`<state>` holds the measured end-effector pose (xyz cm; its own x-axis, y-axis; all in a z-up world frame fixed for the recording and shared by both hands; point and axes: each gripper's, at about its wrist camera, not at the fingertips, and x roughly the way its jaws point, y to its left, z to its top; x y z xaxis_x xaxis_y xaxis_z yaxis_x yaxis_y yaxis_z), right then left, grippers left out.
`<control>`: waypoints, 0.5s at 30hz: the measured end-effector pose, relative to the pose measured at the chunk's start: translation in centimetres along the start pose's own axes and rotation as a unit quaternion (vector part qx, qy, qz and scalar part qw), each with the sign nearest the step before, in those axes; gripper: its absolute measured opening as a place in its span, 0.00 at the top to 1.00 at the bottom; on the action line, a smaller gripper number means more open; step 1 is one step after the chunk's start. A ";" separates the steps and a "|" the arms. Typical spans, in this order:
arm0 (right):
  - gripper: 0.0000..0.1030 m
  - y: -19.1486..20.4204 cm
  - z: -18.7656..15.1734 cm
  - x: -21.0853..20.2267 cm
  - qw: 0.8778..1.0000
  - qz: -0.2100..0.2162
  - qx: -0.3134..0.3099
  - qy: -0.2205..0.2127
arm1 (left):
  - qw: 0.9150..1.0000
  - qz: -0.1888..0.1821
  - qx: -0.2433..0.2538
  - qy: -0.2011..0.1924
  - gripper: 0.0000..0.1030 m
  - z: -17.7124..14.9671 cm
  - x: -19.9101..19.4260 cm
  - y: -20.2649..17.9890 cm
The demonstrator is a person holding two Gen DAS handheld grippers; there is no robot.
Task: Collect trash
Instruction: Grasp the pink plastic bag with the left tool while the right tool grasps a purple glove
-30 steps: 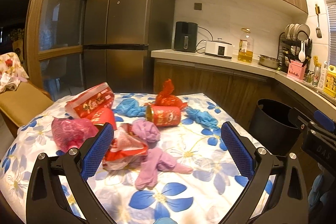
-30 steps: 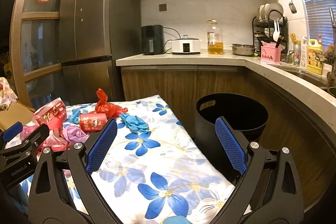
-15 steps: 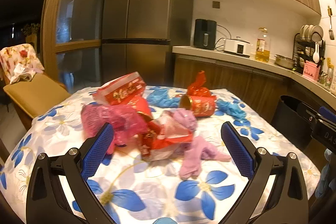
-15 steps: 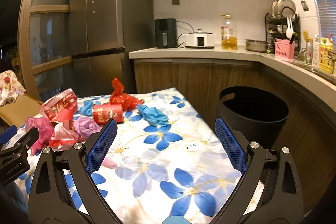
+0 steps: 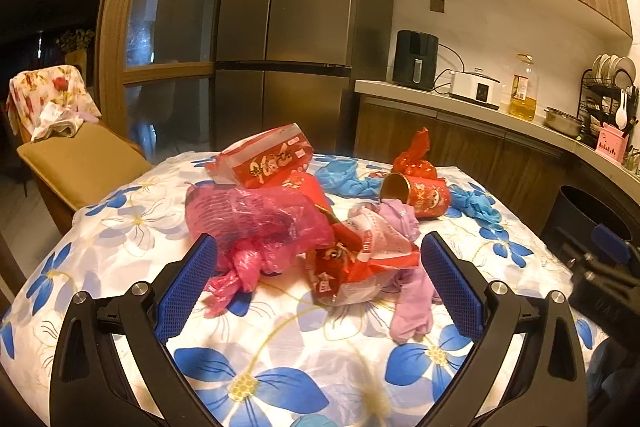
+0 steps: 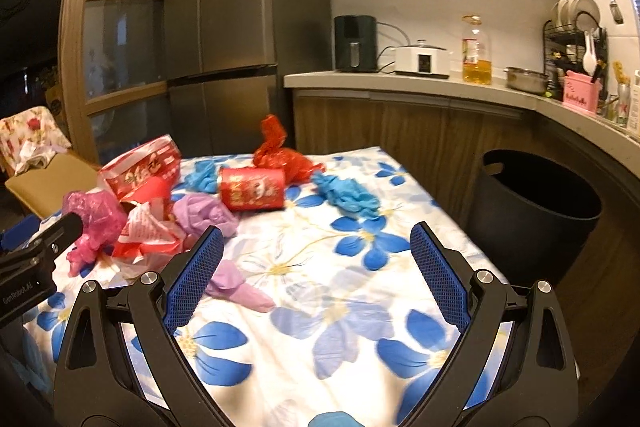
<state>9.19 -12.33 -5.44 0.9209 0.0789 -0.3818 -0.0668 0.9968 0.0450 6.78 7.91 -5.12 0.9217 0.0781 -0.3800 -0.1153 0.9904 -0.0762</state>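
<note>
1. Kitchen cabinets and a fridge [image 5: 288, 27] stand behind the flower-cloth desk [image 5: 280, 347] strewn with trash.
2. Left gripper [image 5: 318, 281] hangs with jaws spread wide and empty; the pink plastic bag [image 5: 256, 223] lies just ahead, nearer its left finger, a red-and-white wrapper [image 5: 360, 263] between the fingers.
3. Right gripper [image 6: 314, 269] is likewise spread and empty, the black bin [image 6: 536, 211] ahead to its right.
4. Advice: settle on one piece, straddle the bag's knotted bulk, and close low so thin film does not slip.

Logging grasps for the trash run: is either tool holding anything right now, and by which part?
Nothing is held. The left tool and the right tool are both open, above the table with no trash between their fingers.
</note>
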 end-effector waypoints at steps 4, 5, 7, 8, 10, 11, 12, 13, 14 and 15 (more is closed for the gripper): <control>0.15 1.9 -0.7 1.5 1.000 0.024 -0.012 0.016 | 1.000 0.012 -0.003 -0.004 0.05 0.2 0.1 0.9; 0.18 2.3 -0.9 1.8 0.999 0.029 -0.014 0.020 | 1.000 0.013 -0.005 -0.004 0.05 0.3 0.2 1.1; 0.25 3.2 -1.2 2.6 0.998 0.045 -0.018 0.033 | 1.000 0.019 -0.007 -0.004 0.05 0.4 0.3 1.6; 0.27 3.7 -1.4 3.0 0.998 0.053 -0.021 0.038 | 1.000 0.024 -0.007 -0.003 0.05 0.4 0.3 1.9; 0.29 4.8 -1.8 3.9 0.996 0.070 -0.028 0.050 | 0.999 0.030 -0.010 -0.004 0.05 0.5 0.4 2.3; 0.30 5.1 -2.0 4.2 0.995 0.075 -0.031 0.054 | 0.999 0.032 -0.011 -0.004 0.05 0.6 0.5 2.5; 0.31 5.7 -2.1 4.6 0.994 0.083 -0.034 0.060 | 0.999 0.035 -0.013 -0.004 0.05 0.6 0.5 2.8; 0.33 6.0 -2.3 5.0 0.993 0.089 -0.036 0.065 | 0.999 0.038 -0.013 -0.004 0.05 0.7 0.5 2.9; 0.36 6.4 -2.5 5.5 0.992 0.094 -0.040 0.074 | 0.999 0.042 -0.013 -0.004 0.05 0.7 0.6 3.1; 0.37 6.9 -2.7 6.0 0.991 0.100 -0.043 0.081 | 0.999 0.044 -0.013 -0.005 0.05 0.8 0.6 3.3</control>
<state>13.18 -4.99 -9.90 0.8125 0.2688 -0.5173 -0.2795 0.9583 0.0590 7.22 11.28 -4.88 0.9111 0.1652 -0.3776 -0.2046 0.9766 -0.0664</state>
